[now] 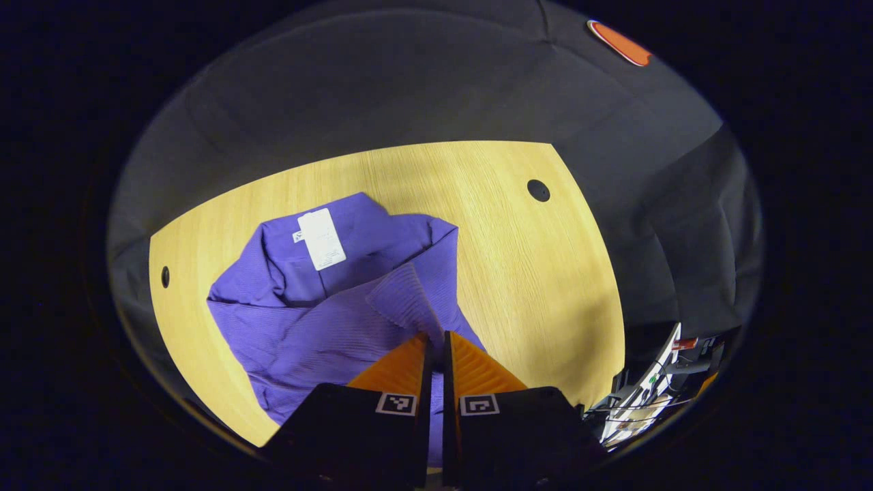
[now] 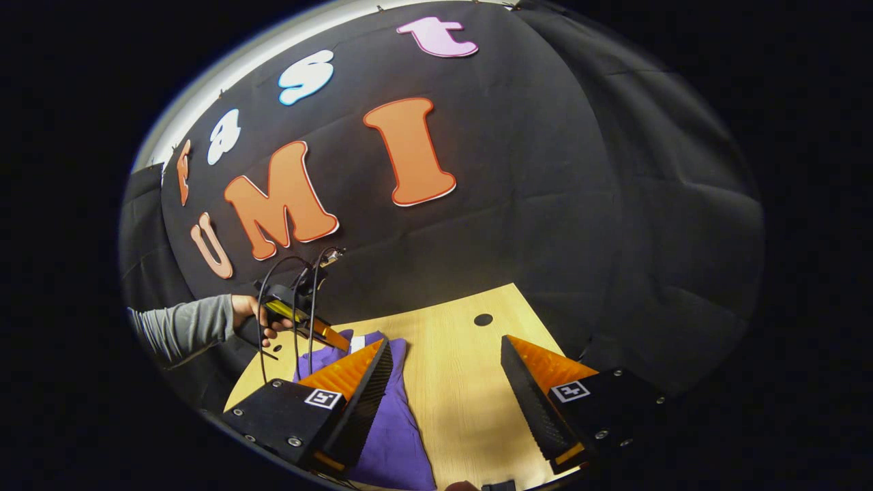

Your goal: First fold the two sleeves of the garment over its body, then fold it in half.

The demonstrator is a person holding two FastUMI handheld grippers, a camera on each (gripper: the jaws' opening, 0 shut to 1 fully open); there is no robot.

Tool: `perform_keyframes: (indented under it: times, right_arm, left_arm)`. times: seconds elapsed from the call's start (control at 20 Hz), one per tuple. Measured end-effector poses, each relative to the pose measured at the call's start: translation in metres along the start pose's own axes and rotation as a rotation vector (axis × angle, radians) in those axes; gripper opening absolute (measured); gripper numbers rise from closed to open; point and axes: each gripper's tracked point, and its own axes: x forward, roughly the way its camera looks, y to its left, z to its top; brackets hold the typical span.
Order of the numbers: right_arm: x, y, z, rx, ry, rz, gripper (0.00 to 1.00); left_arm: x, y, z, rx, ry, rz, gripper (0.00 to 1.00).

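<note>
Two grippers above table (image 1: 545, 273), bare wood right of garment (image 1: 327, 307), right jaws apart.

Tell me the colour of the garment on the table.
Purple, with a fine ribbed knit; the garment shows best in the left gripper view.

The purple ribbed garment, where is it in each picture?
Left gripper view: the purple ribbed garment lies lower left of centre on the light wooden table, a white tag on its upper part.
Right gripper view: the same garment sits at the bottom, left of centre, partly behind one finger of the right gripper.
Shared landmark: the round dark hole in the tabletop.
</note>
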Motion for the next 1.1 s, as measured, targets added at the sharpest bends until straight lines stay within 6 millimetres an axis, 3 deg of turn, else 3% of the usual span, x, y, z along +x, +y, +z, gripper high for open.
perform_keyframes:
  times: [0.2, 0.3, 0.45, 0.65, 0.75, 0.8, 1.0, 1.1]
  right_arm:
    - [0.003, -0.004, -0.008, -0.008, 0.024, -0.013, 0.95]
    - [-0.002, -0.005, -0.005, -0.016, 0.030, -0.019, 0.95]
    - [-0.008, -0.002, -0.002, -0.015, 0.034, -0.014, 0.95]
    - [-0.007, 0.011, -0.003, -0.027, 0.040, -0.013, 0.96]
    - [-0.005, 0.022, -0.009, -0.046, 0.055, -0.008, 0.95]
    - [-0.003, 0.030, -0.016, -0.059, 0.072, -0.005, 0.96]
    - [0.004, 0.066, -0.042, -0.092, 0.133, 0.016, 0.96]
    - [0.009, 0.082, -0.060, -0.127, 0.171, 0.019, 0.95]
  left_arm:
    - [0.026, -0.018, 0.004, -0.011, 0.018, -0.042, 0.13]
    - [0.029, -0.036, 0.008, -0.006, 0.010, -0.085, 0.15]
    - [0.021, -0.062, 0.007, 0.026, -0.008, -0.150, 0.19]
    - [-0.011, -0.067, 0.003, 0.072, -0.082, -0.174, 0.35]
    - [-0.035, -0.054, -0.008, 0.088, -0.124, -0.164, 0.51]
    - [-0.047, -0.040, -0.017, 0.099, -0.142, -0.149, 0.66]
    - [-0.085, 0.022, -0.056, 0.083, -0.209, -0.053, 0.88]
    - [-0.103, 0.059, -0.080, 0.046, -0.246, -0.007, 0.91]
